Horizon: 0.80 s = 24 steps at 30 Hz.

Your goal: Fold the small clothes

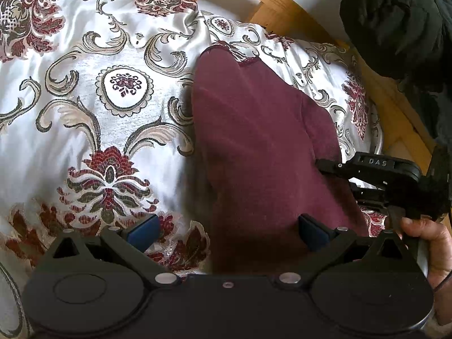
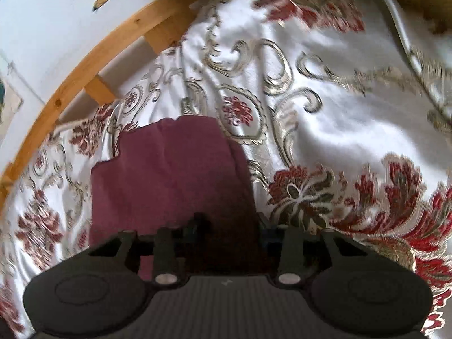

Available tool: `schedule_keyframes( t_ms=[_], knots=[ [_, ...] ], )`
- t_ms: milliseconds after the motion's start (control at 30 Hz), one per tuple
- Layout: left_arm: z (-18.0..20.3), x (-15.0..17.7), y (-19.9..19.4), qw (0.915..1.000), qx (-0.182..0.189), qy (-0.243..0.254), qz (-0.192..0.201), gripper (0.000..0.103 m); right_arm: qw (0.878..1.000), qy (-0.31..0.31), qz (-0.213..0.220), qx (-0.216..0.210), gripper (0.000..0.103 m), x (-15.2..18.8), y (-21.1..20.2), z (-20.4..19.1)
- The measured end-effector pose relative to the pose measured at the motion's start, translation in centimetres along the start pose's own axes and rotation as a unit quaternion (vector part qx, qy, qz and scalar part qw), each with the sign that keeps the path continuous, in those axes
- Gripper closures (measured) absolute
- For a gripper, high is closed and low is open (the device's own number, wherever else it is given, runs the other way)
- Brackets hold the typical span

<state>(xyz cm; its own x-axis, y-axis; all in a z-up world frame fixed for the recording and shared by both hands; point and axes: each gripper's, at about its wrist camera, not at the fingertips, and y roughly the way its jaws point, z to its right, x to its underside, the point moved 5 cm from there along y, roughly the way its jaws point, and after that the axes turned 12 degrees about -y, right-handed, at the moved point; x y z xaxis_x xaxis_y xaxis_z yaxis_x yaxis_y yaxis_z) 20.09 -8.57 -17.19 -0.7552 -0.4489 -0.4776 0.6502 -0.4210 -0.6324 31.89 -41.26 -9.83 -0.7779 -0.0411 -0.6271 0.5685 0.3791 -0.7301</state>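
A maroon garment (image 1: pixel 254 130) lies folded into a long strip on the patterned bedspread (image 1: pixel 84 84). My left gripper (image 1: pixel 228 233) hovers open over its near end, one blue pad (image 1: pixel 144 231) above the bedspread and the other above the cloth. My right gripper (image 1: pixel 336 178) reaches in from the right at the garment's right edge. In the right wrist view the garment (image 2: pixel 169 169) runs away from my right gripper (image 2: pixel 231 228). Its jaws stand part-way apart with the cloth's dark near end between them, and I see no pinch on it.
A wooden bed frame (image 1: pixel 282 2) curves along the far side, with a white wall behind it (image 2: pixel 42 28). A black padded garment (image 1: pixel 395 22) sits at the upper right. A person's hand (image 1: pixel 429 243) holds the right gripper's handle. The bedspread (image 2: pixel 339 113) spreads wide around the garment.
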Motion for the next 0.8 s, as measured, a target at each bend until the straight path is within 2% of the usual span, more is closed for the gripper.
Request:
schedule_keyframes(
  t_ms=[100,200,433,800],
  knots=[
    [0.0,0.0,0.0,1.0,0.0,-0.001,0.0,0.0,0.999,-0.046,0.006,0.022,0.069,0.0,-0.1,-1.4],
    [0.0,0.0,0.0,1.0,0.0,0.0,0.0,0.001,0.997,-0.066,0.008,0.032,0.069,0.0,-0.2,-2.0],
    [0.0,0.0,0.0,1.0,-0.001,0.0,0.0,0.0,0.999,-0.04,0.004,0.019,0.067,0.1,-0.1,-1.2],
    [0.1,-0.1,-0.1,1.0,-0.001,-0.001,-0.001,0.0,0.999,-0.039,0.003,0.021,0.065,0.1,0.0,-1.3]
  ],
)
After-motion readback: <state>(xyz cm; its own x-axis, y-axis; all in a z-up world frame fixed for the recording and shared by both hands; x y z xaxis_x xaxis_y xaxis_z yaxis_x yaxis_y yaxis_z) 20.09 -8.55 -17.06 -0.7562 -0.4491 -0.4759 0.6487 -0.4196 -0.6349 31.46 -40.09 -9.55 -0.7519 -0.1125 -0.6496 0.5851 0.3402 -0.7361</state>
